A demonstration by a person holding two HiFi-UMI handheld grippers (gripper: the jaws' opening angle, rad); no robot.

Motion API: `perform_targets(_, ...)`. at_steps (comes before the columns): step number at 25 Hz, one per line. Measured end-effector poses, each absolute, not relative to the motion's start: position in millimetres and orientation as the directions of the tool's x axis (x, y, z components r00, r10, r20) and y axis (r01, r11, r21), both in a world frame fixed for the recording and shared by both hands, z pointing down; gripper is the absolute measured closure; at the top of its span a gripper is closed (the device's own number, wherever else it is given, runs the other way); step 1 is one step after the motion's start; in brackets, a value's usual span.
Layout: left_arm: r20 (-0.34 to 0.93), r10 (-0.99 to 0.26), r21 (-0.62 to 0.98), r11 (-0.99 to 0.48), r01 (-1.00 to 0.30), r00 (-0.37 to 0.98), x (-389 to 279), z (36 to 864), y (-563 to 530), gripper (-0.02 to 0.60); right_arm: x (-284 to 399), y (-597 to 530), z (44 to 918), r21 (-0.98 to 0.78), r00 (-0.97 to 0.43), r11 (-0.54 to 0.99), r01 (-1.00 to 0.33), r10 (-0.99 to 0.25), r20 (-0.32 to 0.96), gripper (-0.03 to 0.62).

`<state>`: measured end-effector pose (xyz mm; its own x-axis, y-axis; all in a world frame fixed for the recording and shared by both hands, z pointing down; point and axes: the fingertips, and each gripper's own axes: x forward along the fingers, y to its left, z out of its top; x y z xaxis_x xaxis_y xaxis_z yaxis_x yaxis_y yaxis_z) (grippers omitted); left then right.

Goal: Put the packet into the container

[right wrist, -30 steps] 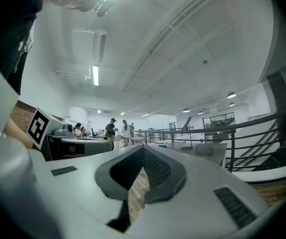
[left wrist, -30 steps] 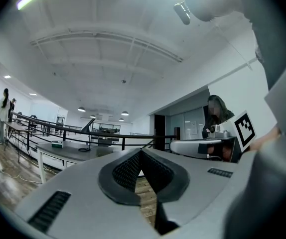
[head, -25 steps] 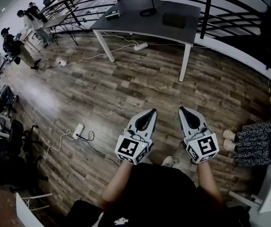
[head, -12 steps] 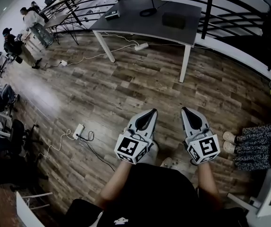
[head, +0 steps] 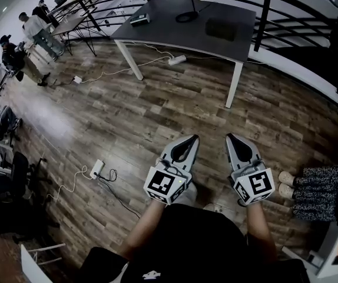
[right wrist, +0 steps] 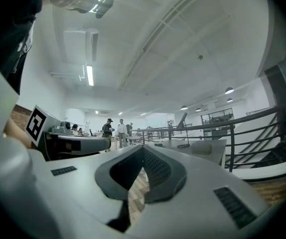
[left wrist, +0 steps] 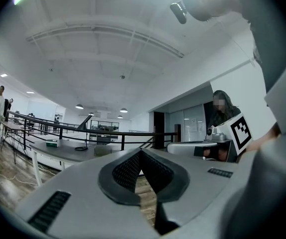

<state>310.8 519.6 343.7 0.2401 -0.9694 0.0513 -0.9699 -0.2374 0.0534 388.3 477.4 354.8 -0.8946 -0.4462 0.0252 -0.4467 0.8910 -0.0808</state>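
Wood-plank floor [head: 157, 108], grey table [head: 169, 31]

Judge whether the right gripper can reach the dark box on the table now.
Probably not: the right gripper hangs by the person's body, and wooden floor lies between it and the table bearing the dark box.

I hold my left gripper [head: 191, 139] and my right gripper [head: 230, 137] side by side in front of my torso, near each other but not touching, tips pointing away from me and angled slightly toward each other. On both grippers the jaws are pressed fully together at the tips, with nothing between them. My left forearm [head: 147, 227] and right forearm [head: 258, 229] reach forward, bare below the sleeves.
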Motion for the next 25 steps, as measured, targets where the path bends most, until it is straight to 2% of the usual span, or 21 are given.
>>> perform_targets(14,0.044,-0.965,0.077,-0.256,-0.964,0.260,195.1,341.5,410.1,0.584,276.3,373.6,348.2,-0.075,-0.886,0.883,-0.463,-0.461,0.039,0.590)
perform_targets(25,0.018,-0.964,0.114,-0.261,-0.958,0.265,115.1,350.4,377.5,0.584,199.4,338.8,351.7,-0.050,-0.884,0.883,-0.467,-0.464,0.056,0.589)
